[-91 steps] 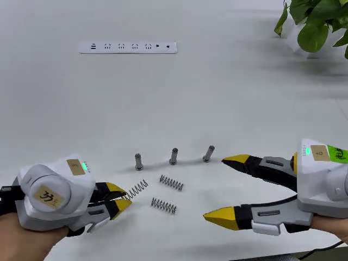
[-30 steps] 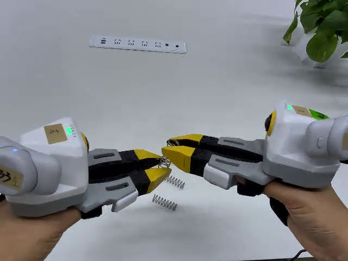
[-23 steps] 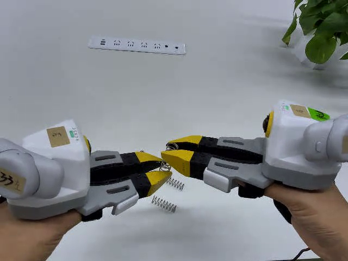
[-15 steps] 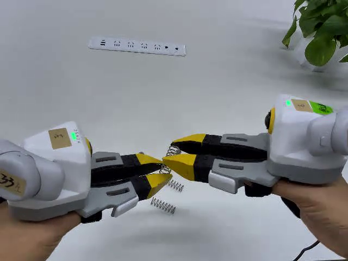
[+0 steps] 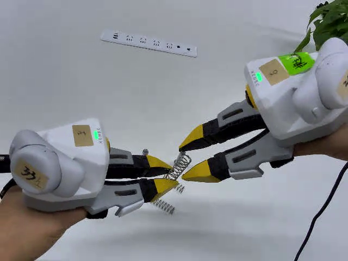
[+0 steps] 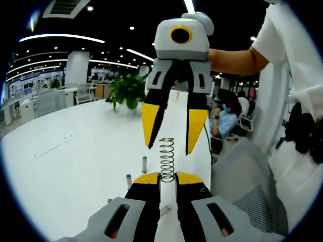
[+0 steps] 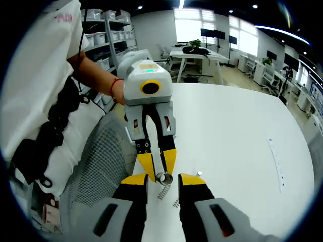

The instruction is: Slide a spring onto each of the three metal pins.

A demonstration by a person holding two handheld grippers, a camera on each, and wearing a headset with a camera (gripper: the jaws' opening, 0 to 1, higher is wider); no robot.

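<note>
My left gripper sits low on the left of the head view, its jaws pressed together on the lower end of a spring. The spring slants up and away from the tips, raised above the desk. My right gripper comes in from the upper right, tilted downward with its jaws spread, one yellow tip on either side of the spring's free end; I cannot tell whether either tip touches the coils. In the left gripper view the spring rises straight from between my own jaws, and the right gripper faces me with the top coil in the gap between its tips. In the right gripper view I look into the spring's open end, a small ring between my spread jaws, with the left gripper beyond it, pointing at me. Two loose springs lie on the desk below the grippers: the nearer loose spring in plain sight, the farther loose spring just beside the left gripper's lower tip. The head of a pin shows just above the left gripper, and the left gripper view has one pin and a second pin upright on the desk. A white power strip lies far back, plant leaves fill the top right corner, and a black cable hangs at the right.
</note>
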